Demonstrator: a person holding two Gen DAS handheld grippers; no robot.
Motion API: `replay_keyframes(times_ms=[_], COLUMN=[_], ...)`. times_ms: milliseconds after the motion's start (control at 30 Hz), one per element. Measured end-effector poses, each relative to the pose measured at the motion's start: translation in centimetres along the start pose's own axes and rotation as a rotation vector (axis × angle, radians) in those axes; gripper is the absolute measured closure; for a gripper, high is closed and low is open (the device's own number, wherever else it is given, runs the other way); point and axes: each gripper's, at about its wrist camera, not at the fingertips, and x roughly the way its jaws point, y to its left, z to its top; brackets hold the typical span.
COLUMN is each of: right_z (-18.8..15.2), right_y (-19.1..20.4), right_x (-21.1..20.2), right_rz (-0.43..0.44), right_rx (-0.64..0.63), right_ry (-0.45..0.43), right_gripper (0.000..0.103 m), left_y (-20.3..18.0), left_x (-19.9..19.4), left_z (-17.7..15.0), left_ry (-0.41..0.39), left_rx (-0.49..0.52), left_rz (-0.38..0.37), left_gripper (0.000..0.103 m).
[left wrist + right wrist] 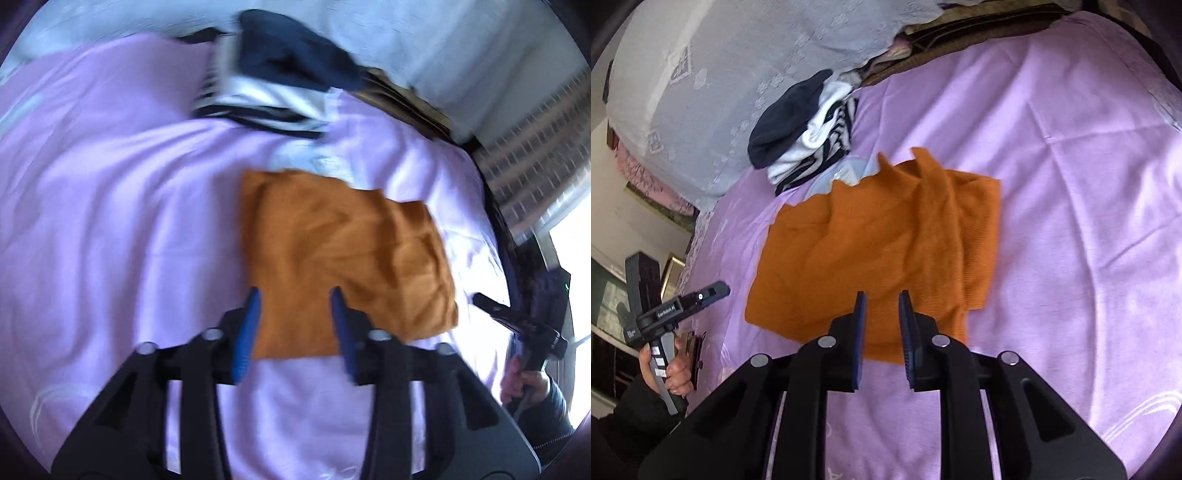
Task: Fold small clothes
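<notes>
Near both grippers, left gripper (295, 295) and right gripper (882, 299) hover unclenched and empty above the folded orange garment (879, 251), seemingly freed for another fold

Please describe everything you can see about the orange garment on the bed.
The orange garment looks like soft ribbed knit. It is folded into a rough rectangle with layers overlapping and some wrinkles; its far edge is uneven. It lies flat on the purple sheet, apart from the pile of clothes beyond it. Both grippers, left and right, are open and grip nothing.
</notes>
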Motion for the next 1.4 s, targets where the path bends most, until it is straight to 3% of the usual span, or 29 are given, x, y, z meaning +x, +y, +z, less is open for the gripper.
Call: replay_keyframes(times_ms=[100, 167, 233, 333, 400, 533, 633, 700, 833, 900, 967, 1000, 1033, 1067, 1100, 1233, 1300, 1400], right_z=[-0.9, -1.9, -2.7, -3.2, -2.8, 0.1, 3.6, 5.4, 8.0, 8.4, 8.0, 7.6, 7.1, 6.9, 6.8, 7.6, 8.4, 9.2], right_y=[0.3, -1.7, -4.7, -7.4, -6.4, -3.3, -0.3, 1.6, 2.1, -0.5, -5.2, -7.6, -9.5, -10.7, -11.7, -9.6, -6.7, -2.5], right_x=[2.7, 3.9, 3.6, 1.9, 0.6, 0.0, 3.5, 6.7, 11.6, 12.4, 11.1, 10.1, 9.2, 8.5, 7.5, 4.7, 5.2, 8.1], right_rz=[-0.001, -0.051, -0.037, -0.006, -0.055, 0.002, 0.092, 0.135, 0.147, 0.096, 0.084, 0.086, 0.120, 0.112, 0.111, 0.072, 0.082, 0.145], right_rx=[-0.011, 0.027, 0.107, 0.218, 0.174, 0.106, 0.073, 0.050, 0.051, 0.109, 0.231, 0.307, 0.377, 0.420, 0.443, 0.357, 0.278, 0.191], right_ry=[0.063, 0.106, 0.113, 0.106, 0.082, 0.014, 0.030, 0.072, 0.115, 0.094, 0.031, 0.003, -0.020, -0.035, -0.049, -0.105, -0.111, -0.042], right_gripper=[0.084, 0.087, 0.103, 0.103, 0.098, 0.097, 0.096, 0.088, 0.080, 0.081, 0.101, 0.103, 0.103, 0.103, 0.103, 0.092, 0.087, 0.083], left_y=[-3.0, -3.4, -2.2, -0.8, -0.4, -1.9, -5.1, -6.7, -7.5, -5.3, -2.4, -1.0, -0.4, 0.9, 1.8, 4.3, 2.7, -1.6], left_x=[3.4, 6.7, 7.3, 5.9, 4.7, 2.5, 4.0, 5.7, 10.7, 12.8, 12.4, 11.7, 11.4, 10.7, 10.2, 7.6, 6.9, 7.4], left_z=[-0.5, -1.8, -2.9, -2.7, -2.2, 0.3, 3.4, 4.8, 6.7, 6.8, 7.0, 7.2, 7.2, 7.3, 7.3, 7.6, 7.8, 8.3], left_ry=[0.075, 0.151, 0.148, 0.142, 0.123, 0.042, 0.031, 0.032, 0.082, 0.108, 0.085, 0.079, 0.071, 0.057, 0.050, 0.028, 0.004, -0.007], left_rx=[0.115, 0.184, 0.189, 0.137, 0.105, 0.133, 0.187, 0.221, 0.251, 0.240, 0.183, 0.141, 0.125, 0.100, 0.074, -0.077, -0.041, 0.089], left_rz=[0.022, 0.121, 0.128, 0.109, 0.122, 0.097, 0.027, -0.001, 0.104, 0.258, 0.251, 0.219, 0.246, 0.350, 0.360, 0.252, 0.213, 0.182], left_gripper=[0.048, 0.049, 0.047, 0.051, 0.056, 0.040, 0.036, 0.030, 0.027, 0.026, 0.025, 0.026, 0.025, 0.014, 0.014, 0.017, 0.017, 0.017])
